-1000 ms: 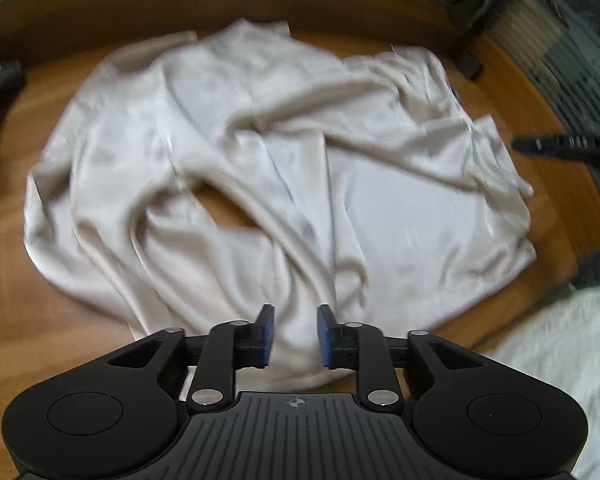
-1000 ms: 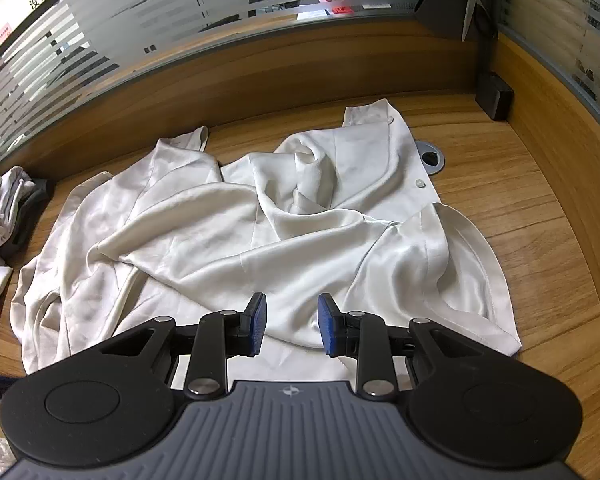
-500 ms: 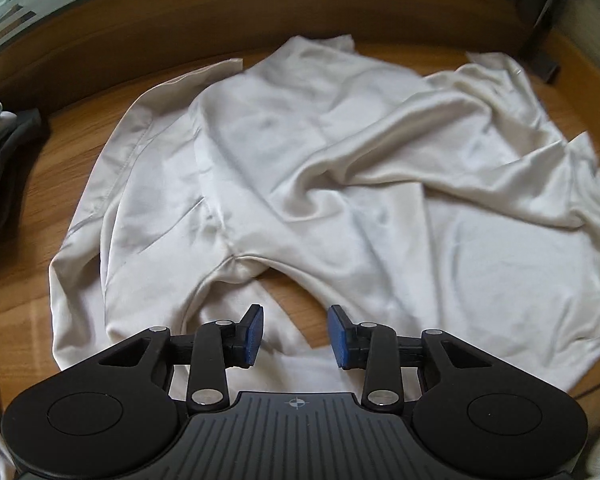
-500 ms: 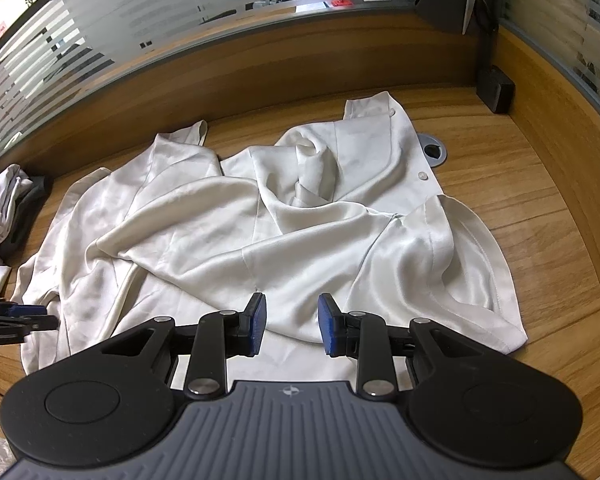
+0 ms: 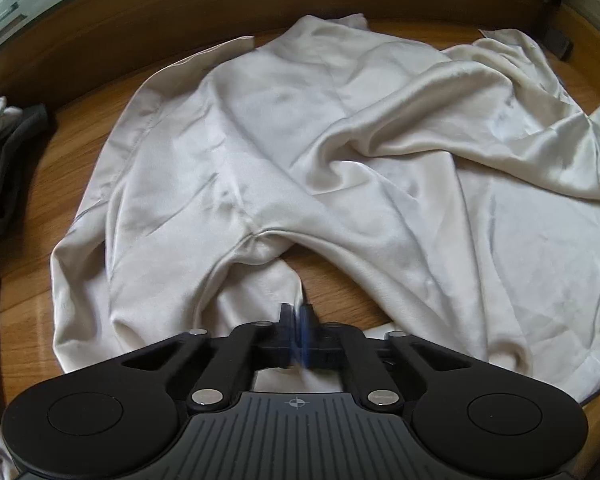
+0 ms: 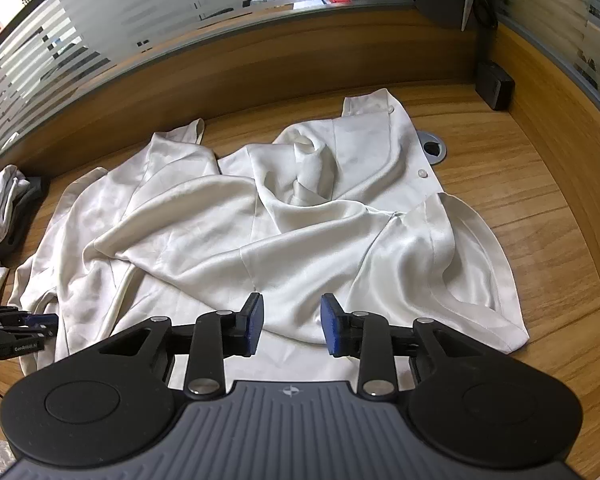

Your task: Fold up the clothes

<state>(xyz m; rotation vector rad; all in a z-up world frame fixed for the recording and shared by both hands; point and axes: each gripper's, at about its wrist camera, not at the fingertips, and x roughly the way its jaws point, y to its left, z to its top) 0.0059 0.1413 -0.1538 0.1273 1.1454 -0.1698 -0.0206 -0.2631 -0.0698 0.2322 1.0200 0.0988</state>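
Note:
A cream satin shirt lies crumpled and spread on the wooden desk. My left gripper is shut on the shirt's near edge, with a fold of cloth pinched between its blue pads. In the right wrist view the same shirt fills the desk middle, its buttoned placket at the far right. My right gripper is open and empty just above the shirt's near hem. The left gripper shows at the left edge of that view.
A pile of white and dark clothes lies at the far left of the desk. A cable grommet sits beside the shirt at the back right. A wooden partition with frosted glass rings the desk. A black box stands in the right corner.
My left gripper has moved in to the shirt's near edge and closed on the cloth. My right gripper has stayed open and almost still.

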